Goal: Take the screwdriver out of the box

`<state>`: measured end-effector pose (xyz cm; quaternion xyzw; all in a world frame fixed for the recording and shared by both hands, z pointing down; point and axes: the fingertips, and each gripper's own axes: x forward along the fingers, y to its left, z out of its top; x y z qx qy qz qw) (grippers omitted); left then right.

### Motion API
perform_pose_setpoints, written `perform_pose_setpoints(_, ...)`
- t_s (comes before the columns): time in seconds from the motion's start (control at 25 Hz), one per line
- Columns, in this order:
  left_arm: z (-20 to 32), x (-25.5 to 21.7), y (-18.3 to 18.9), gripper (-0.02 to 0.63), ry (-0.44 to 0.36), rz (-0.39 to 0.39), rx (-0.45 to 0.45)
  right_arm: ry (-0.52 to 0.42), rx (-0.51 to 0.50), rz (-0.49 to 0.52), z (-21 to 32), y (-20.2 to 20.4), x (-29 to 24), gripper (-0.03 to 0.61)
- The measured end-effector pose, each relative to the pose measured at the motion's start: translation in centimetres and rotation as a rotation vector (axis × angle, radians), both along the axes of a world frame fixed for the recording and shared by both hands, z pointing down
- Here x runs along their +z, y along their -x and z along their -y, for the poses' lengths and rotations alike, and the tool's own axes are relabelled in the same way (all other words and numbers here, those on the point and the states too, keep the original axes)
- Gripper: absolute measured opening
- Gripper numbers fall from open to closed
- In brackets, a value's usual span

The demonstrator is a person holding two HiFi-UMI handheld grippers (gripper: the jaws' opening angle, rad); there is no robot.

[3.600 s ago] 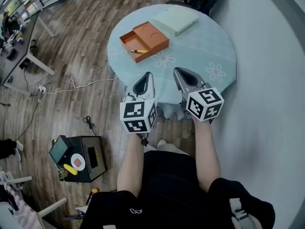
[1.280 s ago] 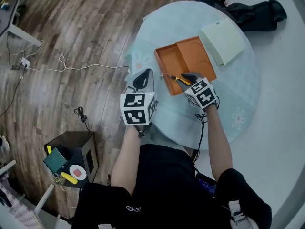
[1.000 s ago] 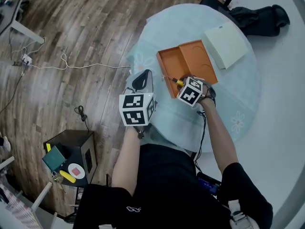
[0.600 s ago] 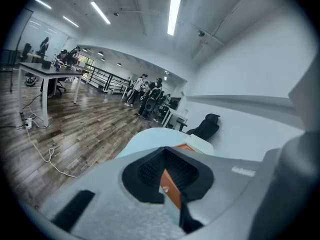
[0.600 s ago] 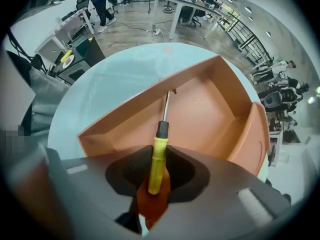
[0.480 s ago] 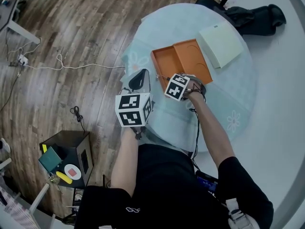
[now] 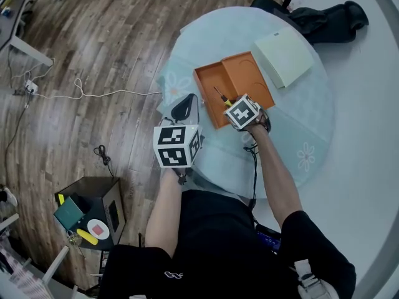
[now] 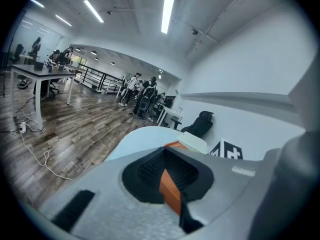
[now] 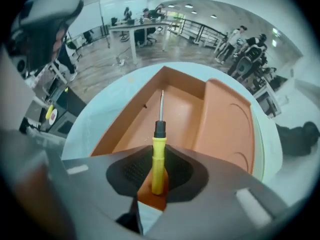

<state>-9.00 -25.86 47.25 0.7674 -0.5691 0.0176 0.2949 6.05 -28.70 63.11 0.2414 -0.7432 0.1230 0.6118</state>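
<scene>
An open orange box (image 7: 209,81) lies on the round pale-blue table (image 7: 293,123). The screwdriver (image 7: 221,96), yellow handle and thin metal shaft, sticks out from my right gripper (image 7: 229,103) over the box's near edge. In the right gripper view its handle (image 9: 158,159) lies between the jaws of the right gripper (image 9: 156,181), which are closing on it, and the shaft points over the box floor (image 9: 180,109). My left gripper (image 7: 184,106) hovers at the table's left edge, beside the box, shut and holding nothing (image 8: 167,184).
A pale green flat lid (image 7: 282,50) lies behind the box. A dark jacket on a chair (image 7: 324,14) is beyond the table. On the wooden floor are a white cable (image 7: 93,95) and a black case (image 7: 87,210).
My right gripper has rolled over the box's near end and its jaws have come in round the screwdriver's handle. The shaft now points up-left. The left gripper has barely shifted.
</scene>
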Motion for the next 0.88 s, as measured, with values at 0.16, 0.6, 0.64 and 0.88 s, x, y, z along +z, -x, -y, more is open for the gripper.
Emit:
perform_pose_setpoints(0.16,0.4,-0.6,-0.8,0.002,-0.013,0.01,0.023,-0.067,0.17,0.218,0.9,-0.3,-3.6,0.089)
perform_pose_setpoints(0.6,1.7,-4.5,-5.9,0.002,-0.099,0.013,0.151,-0.479,0.395,0.823,2.8,-0.4,-21.1,0.089)
perform_pose_setpoints(0.64,1.8,-4.9,-6.2,0.002,-0.108,0.015,0.16,-0.509,0.4,0.857,2.6,-0.6,-22.3,0.089)
perform_pose_setpoints(0.88,2.0,-8.5,-7.4,0.002,-0.187,0.087,0.197,-0.637,0.472,1.108,1.6,-3.8,-28.5,0.089)
